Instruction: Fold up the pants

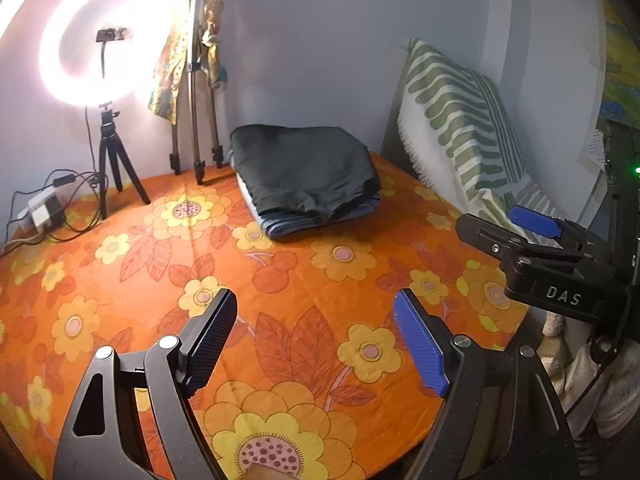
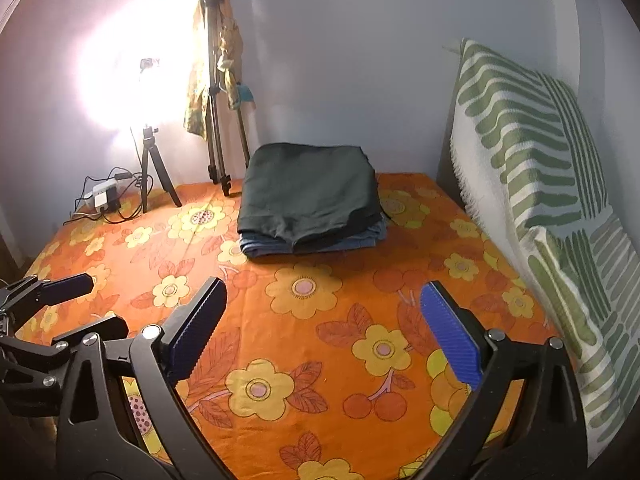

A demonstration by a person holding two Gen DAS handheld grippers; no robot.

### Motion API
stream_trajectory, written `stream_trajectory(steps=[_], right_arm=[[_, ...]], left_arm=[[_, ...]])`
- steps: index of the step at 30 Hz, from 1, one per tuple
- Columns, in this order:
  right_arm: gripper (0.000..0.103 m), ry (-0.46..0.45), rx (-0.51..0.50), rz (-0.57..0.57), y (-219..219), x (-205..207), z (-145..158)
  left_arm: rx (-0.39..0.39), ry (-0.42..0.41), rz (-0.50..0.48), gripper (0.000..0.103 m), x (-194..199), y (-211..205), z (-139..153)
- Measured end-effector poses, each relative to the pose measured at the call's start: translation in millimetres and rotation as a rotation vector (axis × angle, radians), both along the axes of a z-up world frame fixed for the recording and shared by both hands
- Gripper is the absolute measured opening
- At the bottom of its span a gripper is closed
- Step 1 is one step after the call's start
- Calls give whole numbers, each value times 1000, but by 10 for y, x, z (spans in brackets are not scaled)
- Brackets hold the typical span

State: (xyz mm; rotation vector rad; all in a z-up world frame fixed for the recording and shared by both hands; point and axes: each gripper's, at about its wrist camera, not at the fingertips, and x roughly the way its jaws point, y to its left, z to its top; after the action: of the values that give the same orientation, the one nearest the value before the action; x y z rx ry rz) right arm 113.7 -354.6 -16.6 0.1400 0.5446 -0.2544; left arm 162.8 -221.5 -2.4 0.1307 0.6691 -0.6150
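Note:
A stack of folded pants (image 1: 304,176) lies at the far side of the orange flowered bed cover (image 1: 304,280); the top pair is dark green-black and blue jeans lie under it. The stack also shows in the right wrist view (image 2: 310,194). My left gripper (image 1: 316,340) is open and empty, held above the cover well short of the stack. My right gripper (image 2: 324,328) is open and empty, also above the cover. In the left wrist view the right gripper (image 1: 532,232) shows at the right edge. In the right wrist view the left gripper (image 2: 60,308) shows at the left edge.
A lit ring light on a small tripod (image 1: 108,152) and a taller tripod with cloth draped on it (image 1: 196,80) stand at the back left. A power strip with cables (image 1: 40,210) lies beside them. A green-striped white pillow (image 2: 540,184) leans against the right wall.

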Motion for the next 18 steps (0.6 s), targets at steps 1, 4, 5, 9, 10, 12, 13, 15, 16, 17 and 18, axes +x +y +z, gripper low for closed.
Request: stream_trajectory(steps=[1, 4, 5, 9, 10, 12, 13, 15, 16, 17, 18], right_arm=[[99, 0, 4, -4, -10, 1, -11], [99, -1, 10, -17, -35, 5, -24], [99, -2, 14, -18, -41, 5, -26], [100, -2, 17, -17, -43, 14, -26], [100, -3, 12, -16, -35, 14, -27], [100, -5, -2, -17, -14, 17, -23], [100, -5, -9, -16, -2, 18, -20], [100, -5, -19, -14, 22, 21, -16], [100, -5, -20, -14, 28, 20, -15], [100, -6, -21, -14, 33, 17, -12], [100, -5, -19, -13, 36, 16, -13]], left_arm=[[4, 2, 5, 81, 6, -4, -9], [9, 10, 12, 81, 16, -13, -28], [13, 13, 13, 81, 17, -18, -34], [19, 25, 9, 81, 19, -37, -54], [19, 28, 9, 81, 23, -37, -57], [14, 37, 8, 81, 27, -32, -61], [12, 40, 8, 81, 27, -31, -61], [8, 41, 9, 81, 24, -24, -56], [5, 42, 11, 81, 23, -21, -53], [2, 45, 12, 81, 24, -19, -50], [-1, 47, 11, 81, 28, -22, -49]])
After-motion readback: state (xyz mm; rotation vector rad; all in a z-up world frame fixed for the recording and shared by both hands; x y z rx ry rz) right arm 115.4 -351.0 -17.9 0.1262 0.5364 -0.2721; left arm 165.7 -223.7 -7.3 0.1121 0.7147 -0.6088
